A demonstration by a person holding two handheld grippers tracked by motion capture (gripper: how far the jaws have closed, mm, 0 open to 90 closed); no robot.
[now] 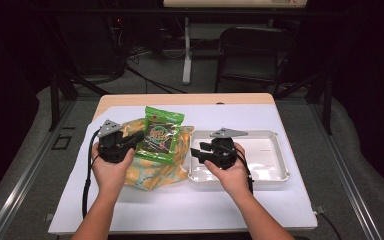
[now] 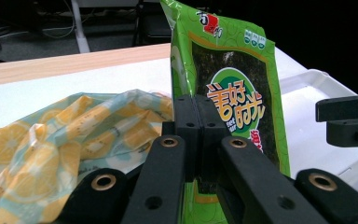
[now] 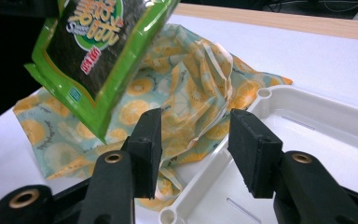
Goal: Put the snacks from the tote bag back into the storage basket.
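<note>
Jaws, left gripper [image 1: 139, 138]: closed, pinching the packet [image 1: 160, 134] at 1 edge. Jaws, right gripper [image 1: 196, 150]: apart, nothing between them.

Item 1: packet. Green snack packet with a dark panel, held clear of the table above the bag [image 1: 155, 165]. In the left gripper view it stands upright, long axis running up and away from the jaws; in the high view that axis runs away from the person.

Item 2: bag. Lemon-print, lying crumpled on the white mat [image 1: 180, 200], its right edge touching the tray [image 1: 280, 160].

Item 3: tray. White, shallow, right of the bag.

Relation governing the next move: the packet lies to the left of the right gripper's jaws, which point toward it; in the right gripper view its lower corner hangs up and to the left of the gap. The tray sits just under that gripper.

Pose: both forearms enter from the near edge, hands level, grippers facing inward toward each other, the left 1 nearer the packet.
</note>
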